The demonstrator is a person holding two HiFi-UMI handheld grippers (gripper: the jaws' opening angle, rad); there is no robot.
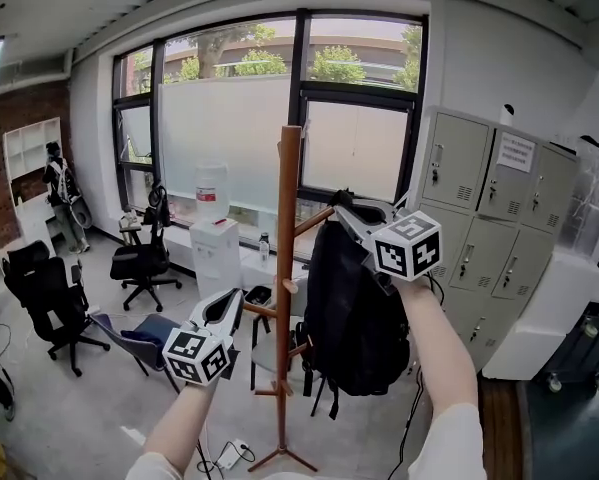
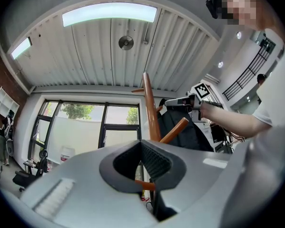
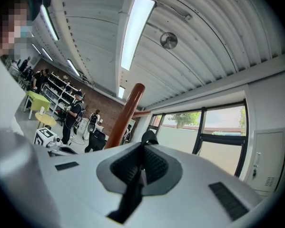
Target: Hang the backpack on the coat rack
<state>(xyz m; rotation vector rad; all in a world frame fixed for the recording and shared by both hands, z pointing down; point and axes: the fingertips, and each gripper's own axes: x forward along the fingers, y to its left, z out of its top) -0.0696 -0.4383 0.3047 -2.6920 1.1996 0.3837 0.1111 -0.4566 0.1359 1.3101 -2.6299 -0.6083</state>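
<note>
A tall wooden coat rack [image 1: 286, 268] stands in the middle of the room, with pegs that slant upward. Just right of its pole hangs the black backpack [image 1: 354, 318]. My right gripper [image 1: 342, 204] is shut on the backpack's top loop [image 3: 148, 137], which it holds beside the tip of an upper right peg [image 1: 314, 223]. Lower down, left of the pole, my left gripper [image 1: 231, 308] is shut with nothing seen in it. A lower peg [image 1: 260, 311] lies right by it. In the left gripper view the pole [image 2: 151, 113] and backpack [image 2: 190, 137] rise beyond the jaws.
Grey lockers [image 1: 479, 198] line the right wall, with a white cabinet [image 1: 554, 318] before them. A water dispenser [image 1: 217, 253] stands under the window. Black office chairs [image 1: 144, 258] and a person [image 1: 61, 193] are at the left. A power strip [image 1: 234, 455] lies by the rack's foot.
</note>
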